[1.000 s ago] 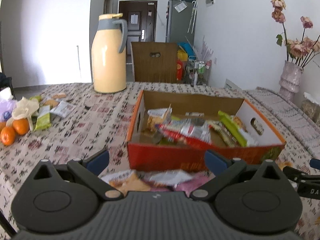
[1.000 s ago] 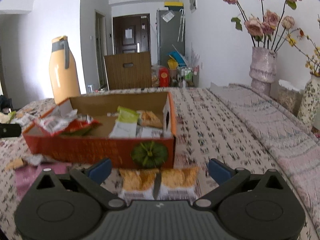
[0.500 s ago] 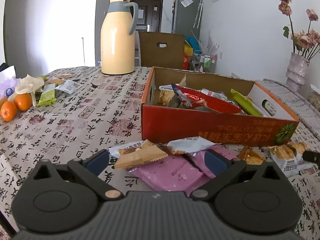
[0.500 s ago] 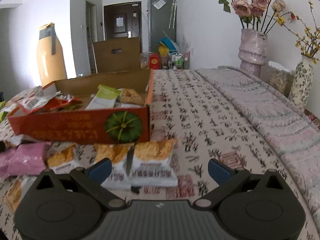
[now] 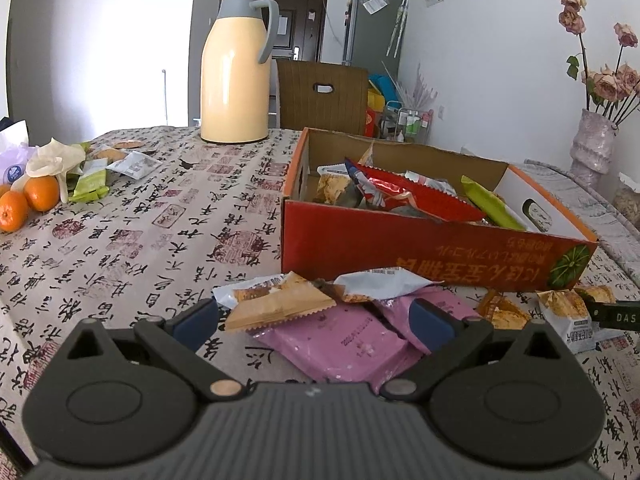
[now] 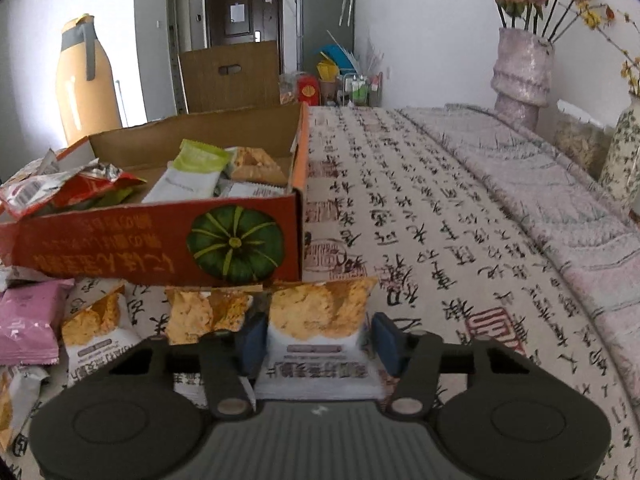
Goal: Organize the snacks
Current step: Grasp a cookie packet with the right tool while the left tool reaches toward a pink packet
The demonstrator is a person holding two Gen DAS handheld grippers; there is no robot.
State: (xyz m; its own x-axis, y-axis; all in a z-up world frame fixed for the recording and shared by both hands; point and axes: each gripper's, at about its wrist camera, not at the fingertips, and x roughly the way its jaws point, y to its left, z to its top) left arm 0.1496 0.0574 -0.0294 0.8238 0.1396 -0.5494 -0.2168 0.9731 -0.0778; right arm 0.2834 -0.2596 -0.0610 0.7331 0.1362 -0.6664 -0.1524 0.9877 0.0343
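Note:
An orange-red cardboard box (image 5: 420, 248) (image 6: 132, 240) on the patterned tablecloth holds several snack packets. In front of it lie a tan packet (image 5: 280, 306), pink packets (image 5: 344, 340) and a silver one (image 5: 380, 284). My left gripper (image 5: 314, 316) stands open just above them, the tan packet between its fingers, untouched. My right gripper (image 6: 318, 340) is low at the box's right corner. Its jaws are closing around a white-and-orange snack packet (image 6: 320, 328), with the pads close beside the packet's edges. Two similar packets (image 6: 208, 312) lie to its left.
A yellow thermos (image 5: 234, 76) stands at the table's far side. Oranges (image 5: 24, 200) and more packets (image 5: 92, 182) lie at the far left. Vases with dried roses (image 6: 520, 68) stand at the right on a grey cloth. A brown chair back (image 5: 322, 96) is behind the table.
Both grippers came down to the packets in front of the box. The right one moved forward over the white-and-orange packet and its jaws narrowed from wide open to beside the packet.

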